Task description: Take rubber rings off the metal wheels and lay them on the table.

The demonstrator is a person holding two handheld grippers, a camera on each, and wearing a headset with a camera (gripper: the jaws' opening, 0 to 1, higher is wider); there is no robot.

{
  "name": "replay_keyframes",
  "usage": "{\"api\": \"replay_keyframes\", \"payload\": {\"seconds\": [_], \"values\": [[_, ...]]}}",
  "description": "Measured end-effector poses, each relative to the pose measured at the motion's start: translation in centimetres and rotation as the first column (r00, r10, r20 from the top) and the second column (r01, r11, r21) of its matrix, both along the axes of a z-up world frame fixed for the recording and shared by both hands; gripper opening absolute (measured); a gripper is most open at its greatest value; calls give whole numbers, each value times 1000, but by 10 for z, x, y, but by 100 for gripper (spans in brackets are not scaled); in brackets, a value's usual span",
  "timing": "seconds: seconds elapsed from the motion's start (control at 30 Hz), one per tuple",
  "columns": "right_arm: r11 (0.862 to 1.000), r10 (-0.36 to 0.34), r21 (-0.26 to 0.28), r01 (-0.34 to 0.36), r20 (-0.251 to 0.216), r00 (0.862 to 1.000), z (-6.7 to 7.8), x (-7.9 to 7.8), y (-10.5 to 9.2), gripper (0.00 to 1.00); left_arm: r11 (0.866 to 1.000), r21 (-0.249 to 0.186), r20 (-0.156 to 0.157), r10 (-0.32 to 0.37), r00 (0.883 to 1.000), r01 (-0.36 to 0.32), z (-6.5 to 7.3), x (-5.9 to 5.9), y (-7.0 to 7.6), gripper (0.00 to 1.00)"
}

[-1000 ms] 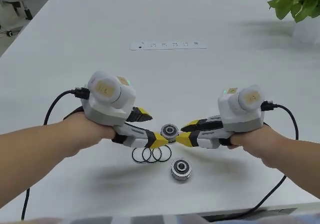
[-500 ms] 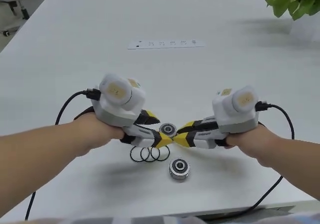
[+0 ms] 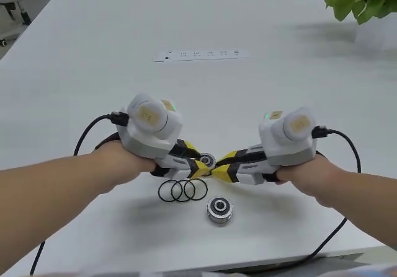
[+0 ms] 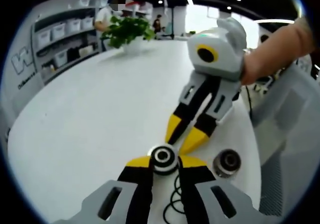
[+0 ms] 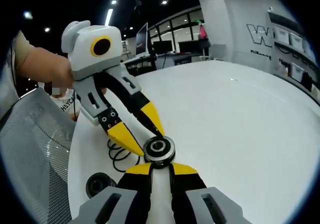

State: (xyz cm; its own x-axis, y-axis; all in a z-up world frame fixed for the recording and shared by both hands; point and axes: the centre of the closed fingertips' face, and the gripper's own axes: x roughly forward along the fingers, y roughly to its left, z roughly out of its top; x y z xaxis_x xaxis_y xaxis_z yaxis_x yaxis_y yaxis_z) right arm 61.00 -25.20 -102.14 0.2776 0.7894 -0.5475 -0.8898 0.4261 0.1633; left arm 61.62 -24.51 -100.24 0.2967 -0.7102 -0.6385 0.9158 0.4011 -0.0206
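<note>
While left claw (image 4: pixel 165 163) clamps wheel (image 4: pixel 163 155), right claw (image 5: pixel 160 169) meets it, grip unclear.

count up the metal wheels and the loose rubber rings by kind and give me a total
metal wheels: 2, one held, one lying free
rubber rings: 3, lying loose and overlapping in a row
total: 5
</note>
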Motion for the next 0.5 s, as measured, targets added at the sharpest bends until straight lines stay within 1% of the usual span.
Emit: {"api": "replay_keyframes", "payload": {"seconds": [0.1, 0.17, 0.23, 0.27, 0.3, 0.43, 0.5], "values": [[1000, -4, 1, 4, -1, 1000, 0, 0, 0, 10, 1000, 1, 6, 5, 1000, -5, -1, 0, -2, 18], [1000, -11, 3, 11, -7, 1000, 0, 0, 0, 10, 1000, -5, 0, 19, 1000, -19, -1, 1, -2, 18], [1000, -13, 3, 13, -8, 1000, 0, 0, 0, 10, 999, -3, 13, 48, 999, -48, 0, 5, -1, 14], [1000, -15, 4, 15, -8, 1000, 1, 0, 0, 10, 999, -5, 32, 44, 999, -44, 1, 8, -1, 14], [1000, -16, 3, 16, -8, 1000, 1, 0, 0, 10, 999, 2, 15, 44, 999, -44, -1, 5, -1, 14], [1000, -28, -1, 28, -7, 1000, 1, -1, 0, 9, 998, -2, 23, 55, 998, -55, 0, 4, 0, 14], [999, -45, -5, 45, -22, 999, 0, -1, -2, 4, 998, 4, 29, 58, 998, -58, 1, 4, 0, 14]]}}
